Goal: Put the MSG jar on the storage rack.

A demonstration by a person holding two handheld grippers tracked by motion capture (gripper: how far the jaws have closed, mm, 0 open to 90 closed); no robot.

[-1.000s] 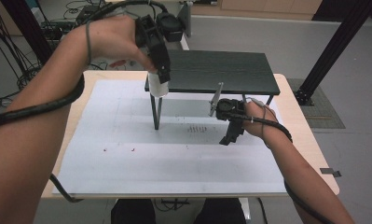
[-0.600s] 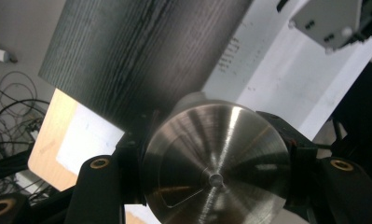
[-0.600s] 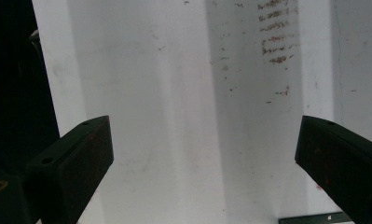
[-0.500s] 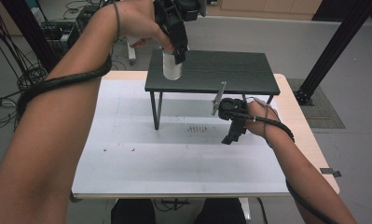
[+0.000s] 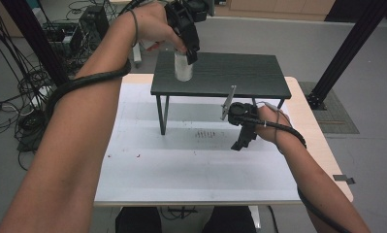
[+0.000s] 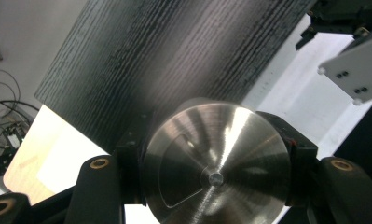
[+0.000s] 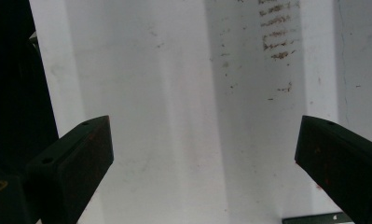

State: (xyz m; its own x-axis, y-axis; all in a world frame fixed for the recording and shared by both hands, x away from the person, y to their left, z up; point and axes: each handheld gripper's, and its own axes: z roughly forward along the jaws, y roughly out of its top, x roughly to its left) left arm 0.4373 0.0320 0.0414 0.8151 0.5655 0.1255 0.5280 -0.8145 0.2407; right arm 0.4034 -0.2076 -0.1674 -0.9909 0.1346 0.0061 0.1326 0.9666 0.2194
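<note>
Silver metal can (image 5: 183, 67): one, a plain upright cylinder held over the near-left part of the small black wood-grain shelf (image 5: 230, 73); whether its base touches the shelf cannot be told.
Can top: in the left gripper view the shiny round lid (image 6: 215, 163) sits between the two black jaws, which press on its sides.
Left tool (image 5: 190, 57): clamped on the silver metal can, gripping it near the top from above.
Right tool (image 5: 242, 141): jaws wide apart, nothing between them, pointing down at the white bench top (image 5: 191, 160) beside the shelf's right front leg.
Right gripper view: bare white sheet with a patch of small dark marks (image 7: 274, 32) between the spread jaws.
Step in hand: judged to be setting the can down on the black shelf.
Doing it well: lower the can straight and level so its flat base meets the wood all at once; keep it well in from the shelf's left and front edges; open the jaws only when the base bears fully, then lift straight up so the pads do not drag and tip it.
Risk: a tall narrow can released while tilted may topple and roll off the shelf.
Count: one can, one shelf, two tools, one white bench.
</note>
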